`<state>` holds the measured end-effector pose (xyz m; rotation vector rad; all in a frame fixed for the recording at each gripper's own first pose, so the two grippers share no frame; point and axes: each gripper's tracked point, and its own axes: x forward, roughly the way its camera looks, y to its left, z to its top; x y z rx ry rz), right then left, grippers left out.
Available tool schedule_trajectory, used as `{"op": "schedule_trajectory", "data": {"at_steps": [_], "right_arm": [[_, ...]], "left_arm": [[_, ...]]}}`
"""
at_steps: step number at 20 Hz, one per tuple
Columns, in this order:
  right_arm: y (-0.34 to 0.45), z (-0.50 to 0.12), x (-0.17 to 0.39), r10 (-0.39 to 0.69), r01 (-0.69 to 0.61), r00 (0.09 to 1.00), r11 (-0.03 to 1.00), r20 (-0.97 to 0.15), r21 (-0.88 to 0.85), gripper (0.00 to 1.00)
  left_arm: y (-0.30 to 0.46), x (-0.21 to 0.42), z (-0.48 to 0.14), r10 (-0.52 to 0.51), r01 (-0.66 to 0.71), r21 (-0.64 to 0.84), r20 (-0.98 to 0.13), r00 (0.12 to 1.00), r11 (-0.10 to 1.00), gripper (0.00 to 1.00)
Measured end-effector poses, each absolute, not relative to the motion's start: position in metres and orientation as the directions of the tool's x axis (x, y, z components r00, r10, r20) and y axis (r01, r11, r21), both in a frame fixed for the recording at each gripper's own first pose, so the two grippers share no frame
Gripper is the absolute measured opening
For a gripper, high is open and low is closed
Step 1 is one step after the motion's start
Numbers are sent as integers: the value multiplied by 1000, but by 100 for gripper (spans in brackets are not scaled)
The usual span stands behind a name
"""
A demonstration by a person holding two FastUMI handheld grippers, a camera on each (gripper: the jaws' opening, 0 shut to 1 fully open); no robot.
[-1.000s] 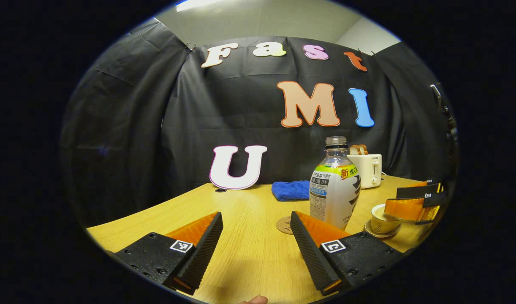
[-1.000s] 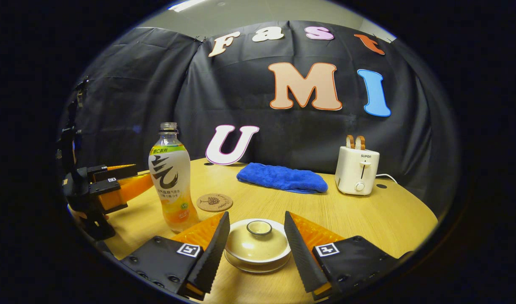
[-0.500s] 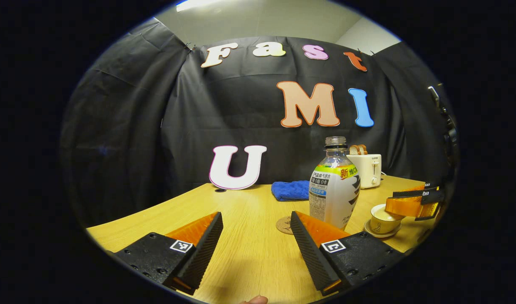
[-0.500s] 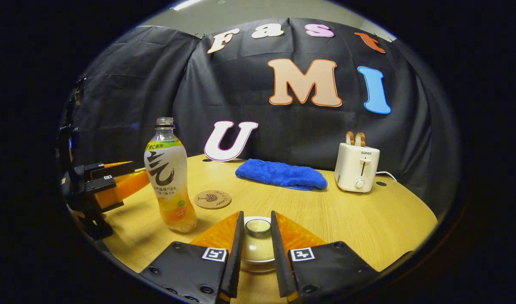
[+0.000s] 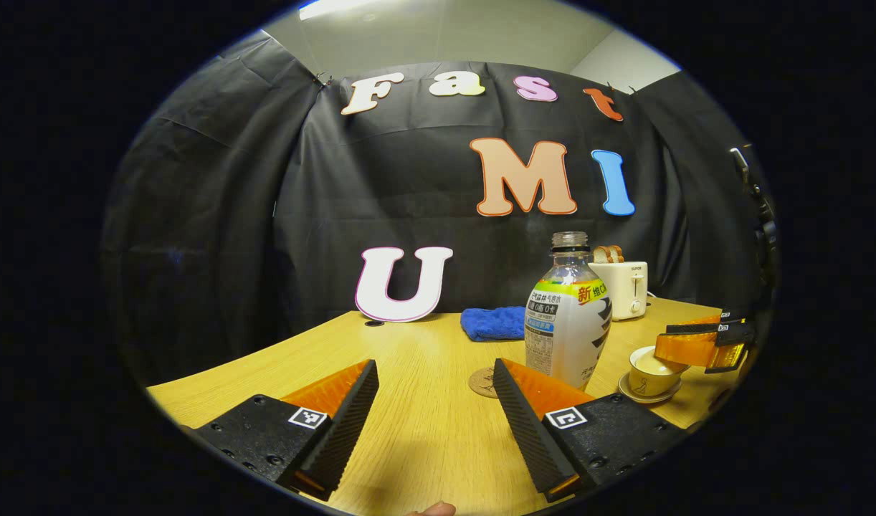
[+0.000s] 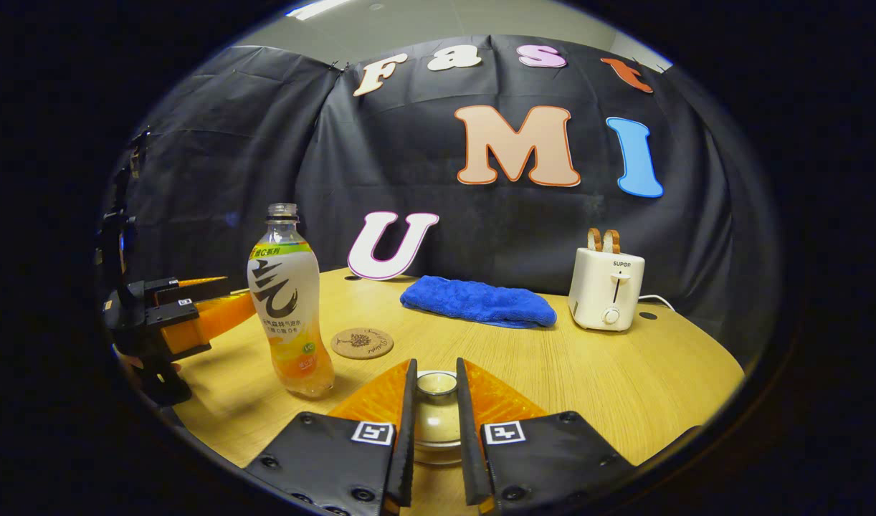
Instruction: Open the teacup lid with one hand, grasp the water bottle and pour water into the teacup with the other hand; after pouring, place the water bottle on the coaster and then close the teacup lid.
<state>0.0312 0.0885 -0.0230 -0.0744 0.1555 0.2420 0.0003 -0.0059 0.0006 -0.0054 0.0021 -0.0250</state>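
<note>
So the round wooden table takes up most of the right gripper view, with a folded blue towel lying toward the back and a white toaster off to its right, bread slices poking out of the slots. The water bottle stands upright with its cap off, on the left side of that view, just beside the round cork coaster but not on it.

The left gripper sits low over the table with its fingers spread wide, nothing between them. In its view the bottle stands ahead, partly behind the right finger. You can also spot that gripper at the far left of the right gripper view, near the bottle.

The right gripper has its fingers pinched in close on the knob of the teacup lid, both pads against it. The left gripper view shows the teacup on its saucer right of the bottle, with the right gripper at its top.
</note>
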Motion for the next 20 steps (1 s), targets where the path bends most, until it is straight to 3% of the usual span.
{"op": "schedule_trajectory", "data": {"at_steps": [3, 8, 20], "right_arm": [[85, -13, 31, 234, -240, 964, 970, -129, -31, 31], [72, 4, 24, 234, -233, 969, 972, -84, 26, 30], [28, 48, 11, 197, -196, 980, 978, 5, 73, 31]], "left_arm": [[-9, 1, 1, -34, 34, -2, -2, 999, 999, 94], [-31, -9, 1, -134, 134, 26, -6, 991, 991, 94], [-78, -35, -6, -292, 290, -40, -60, 954, 956, 94]]}}
